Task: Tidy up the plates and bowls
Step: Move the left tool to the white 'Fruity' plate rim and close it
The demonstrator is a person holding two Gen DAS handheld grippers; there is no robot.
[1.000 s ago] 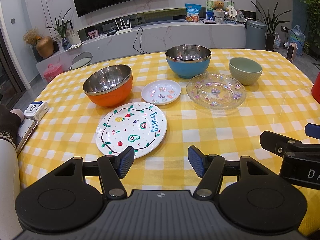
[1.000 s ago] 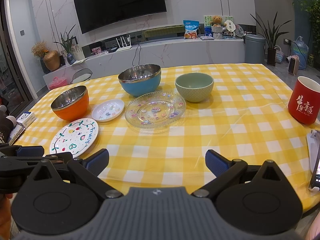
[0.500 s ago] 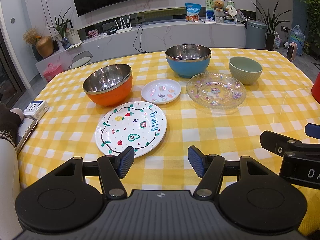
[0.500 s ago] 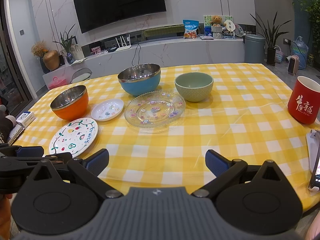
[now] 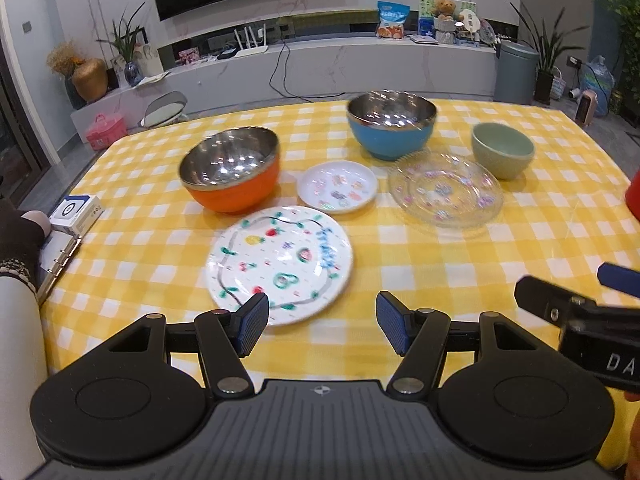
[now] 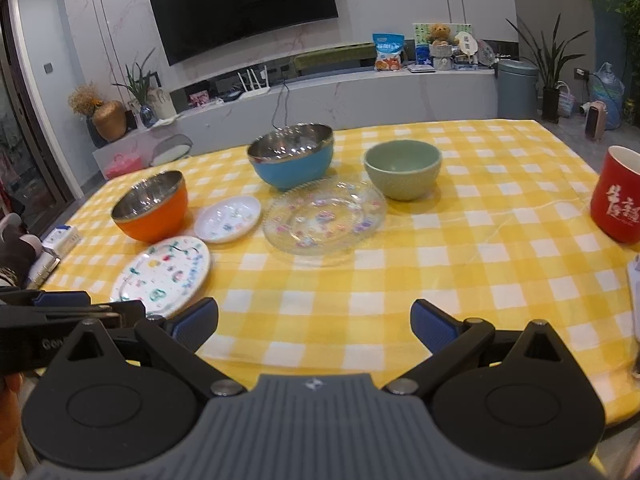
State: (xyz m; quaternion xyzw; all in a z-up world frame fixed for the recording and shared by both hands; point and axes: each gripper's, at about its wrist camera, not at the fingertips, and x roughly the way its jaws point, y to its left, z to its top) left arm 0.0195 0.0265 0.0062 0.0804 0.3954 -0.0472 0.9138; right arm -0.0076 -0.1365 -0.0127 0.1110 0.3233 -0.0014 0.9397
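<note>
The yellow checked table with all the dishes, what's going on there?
A person holds a left hand-held gripper and a right hand-held gripper, both open and empty, near the table's front edge. Nothing is stacked yet: the orange steel-lined bowl, blue steel-lined bowl, green ceramic bowl, fruit-painted white plate, small white dish and clear glass plate sit separately.

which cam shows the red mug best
The right wrist view: the red mug stands nearly whole at the table's right edge, white lettering visible. The left wrist view catches only a red sliver at its right border.
</note>
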